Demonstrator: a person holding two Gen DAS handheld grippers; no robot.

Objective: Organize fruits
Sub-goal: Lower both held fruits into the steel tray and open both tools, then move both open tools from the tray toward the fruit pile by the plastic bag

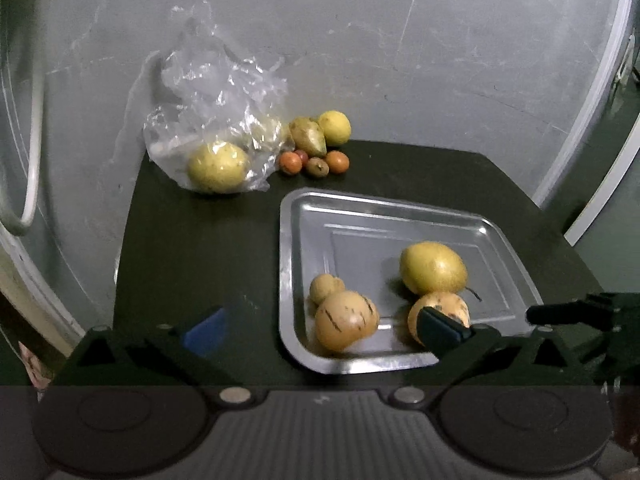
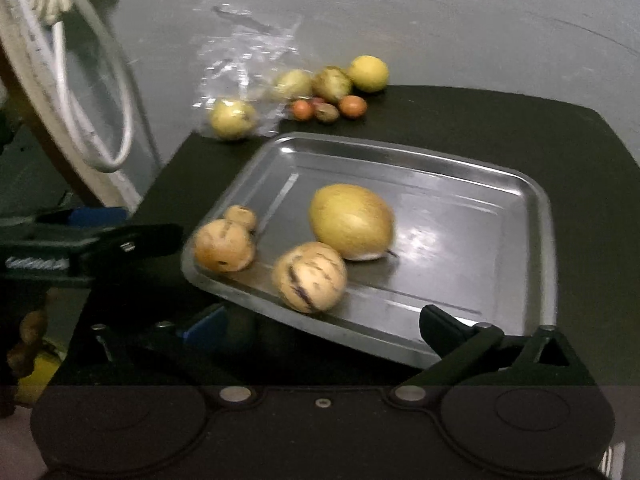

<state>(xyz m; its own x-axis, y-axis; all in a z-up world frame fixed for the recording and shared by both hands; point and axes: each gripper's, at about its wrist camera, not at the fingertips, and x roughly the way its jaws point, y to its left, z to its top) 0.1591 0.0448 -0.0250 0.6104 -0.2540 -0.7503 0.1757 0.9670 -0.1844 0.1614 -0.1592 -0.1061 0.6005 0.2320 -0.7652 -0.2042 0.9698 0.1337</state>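
Left-wrist view, from the left: a crumpled clear plastic bag [image 1: 212, 100] sits at the far edge of the dark tabletop [image 1: 192, 248], with a round yellow-green fruit [image 1: 218, 167] inside it; just right of it lies a loose cluster of a pointed greenish-yellow fruit [image 1: 307, 134], a yellow lemon-like fruit [image 1: 335, 128] and small orange and brown fruits [image 1: 314, 163]; nearer stands a shallow rectangular metal tray [image 1: 400, 216] holding a small tan knobbly fruit [image 1: 326, 288], a tan dark-streaked round fruit [image 1: 346, 320], a large smooth yellow oval fruit [image 1: 433, 267] and a second streaked one [image 1: 440, 308]. The left gripper [image 1: 320, 330] hangs spread wide, holding nothing; the right gripper [image 2: 322, 326] is likewise parted and empty above the tray's near rim.
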